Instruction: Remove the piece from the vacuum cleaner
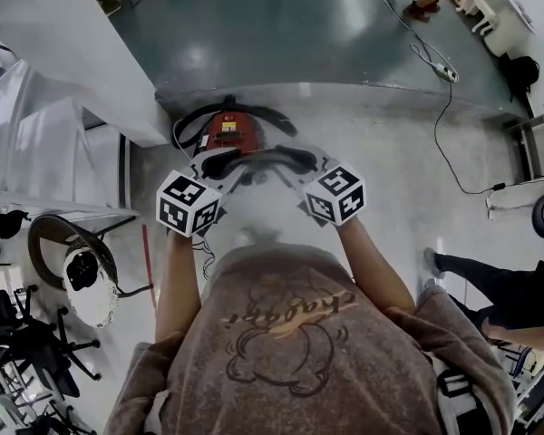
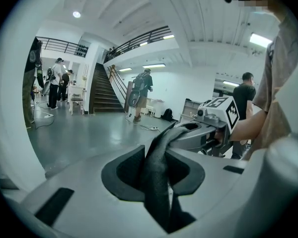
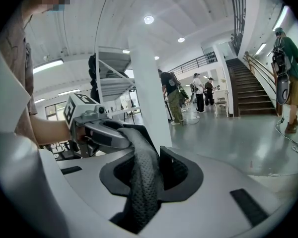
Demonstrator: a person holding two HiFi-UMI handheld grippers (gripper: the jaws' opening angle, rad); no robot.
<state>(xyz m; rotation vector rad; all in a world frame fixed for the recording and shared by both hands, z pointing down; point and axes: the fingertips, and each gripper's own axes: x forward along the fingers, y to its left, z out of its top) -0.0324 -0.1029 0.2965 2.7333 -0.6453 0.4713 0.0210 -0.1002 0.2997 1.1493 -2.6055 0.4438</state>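
Left claw (image 2: 156, 175) and right claw (image 3: 146, 177) are each being pinched onto one end of a black, perforated, flexible piece (image 1: 281, 155), which is being held stretched right by the boxy red vacuum cleaner (image 1: 228, 132) on the smooth floor (image 1: 372, 152).

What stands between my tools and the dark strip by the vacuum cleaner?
Nothing visible. The left tool and right tool each already clamp the dark strip, which spans between them, right by the red vacuum cleaner.

I counted two grippers, my left gripper (image 2: 156, 171) and right gripper (image 3: 148, 175), one black strap (image 1: 258, 158) and one red vacuum cleaner (image 1: 228, 134).
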